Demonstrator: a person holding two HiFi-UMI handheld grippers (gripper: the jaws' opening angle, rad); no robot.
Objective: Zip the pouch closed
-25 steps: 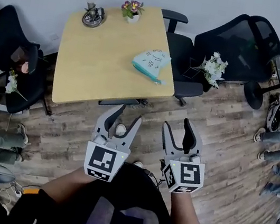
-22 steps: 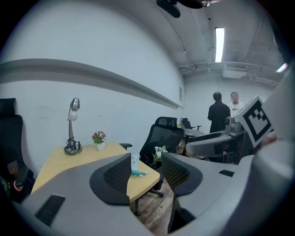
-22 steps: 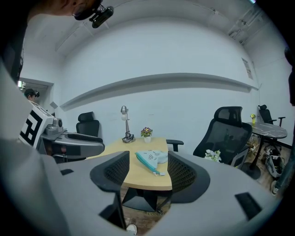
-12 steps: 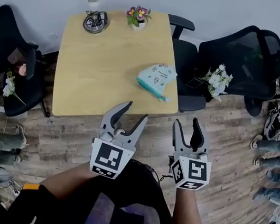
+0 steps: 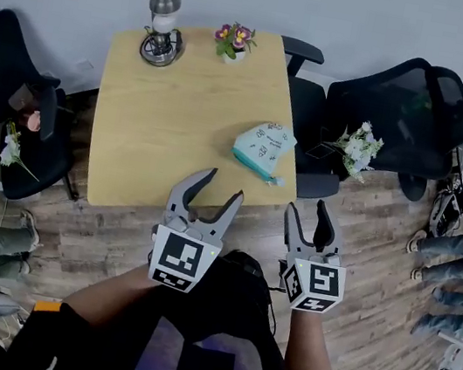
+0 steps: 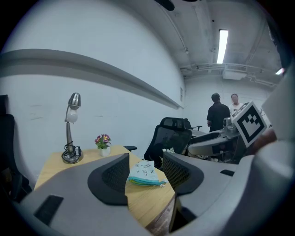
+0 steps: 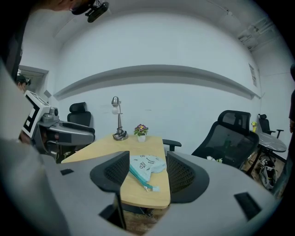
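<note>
Mint pouch (image 5: 264, 148), small dark prints, teal zip edge, flat on wooden table (image 5: 152, 135), left gripper (image 5: 221, 185) jaws just opening wider, empty, right gripper (image 5: 307, 209) jaws apart, empty.

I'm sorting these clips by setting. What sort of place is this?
Most likely an office or meeting room: a wooden table with black office chairs beside it and a desk lamp standing on it.

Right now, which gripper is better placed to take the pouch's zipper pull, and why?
Probably the right gripper: open, empty, and the pouch lies by the table's right edge with its zipper pull trailing toward it.
</note>
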